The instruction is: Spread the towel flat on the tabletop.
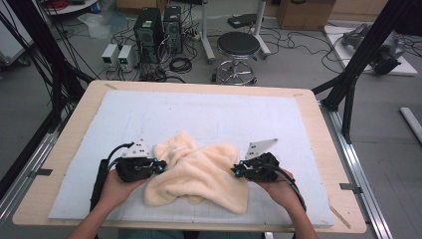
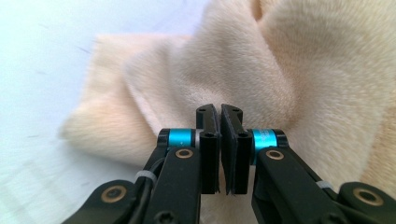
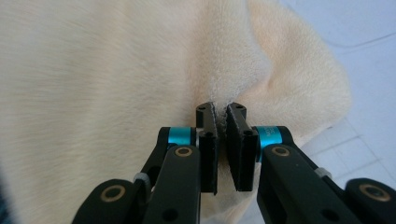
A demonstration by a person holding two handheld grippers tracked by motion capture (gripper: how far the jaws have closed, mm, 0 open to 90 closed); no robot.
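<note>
Towel: a cream fleece towel (image 1: 199,174) lies crumpled on the pale mat (image 1: 224,114), toward the near edge of the table (image 1: 64,149), roughly midway between left and right.

Long axis: the heap runs left to right, so its two ends point at the two grippers.

Left gripper: the left gripper (image 1: 158,167) sits at the towel's left end, pointing right into the cloth. In the left gripper view its jaws are closed to a thin slit, with the left gripper (image 2: 219,112) pressed against the pile; a fold seems caught between the pads, though the cloth inside the slit is hard to make out.

Right gripper: the right gripper (image 1: 238,172) sits at the towel's right end, pointing left. In the right gripper view the right gripper (image 3: 220,109) has its jaws nearly together with a ridge of towel (image 3: 140,84) pinched between them, the fleece puckering just above the tips.

Which hand is nearer: neither; each touches its own end, and the bulk of the cloth lies between them.

Coming move, as a judgement: with both ends held along the long axis, drawing the grippers apart, left and right, would likely pull the bunched middle flat.

Risk: the left pinch looks shallow and may slip from the thick pile.
</note>
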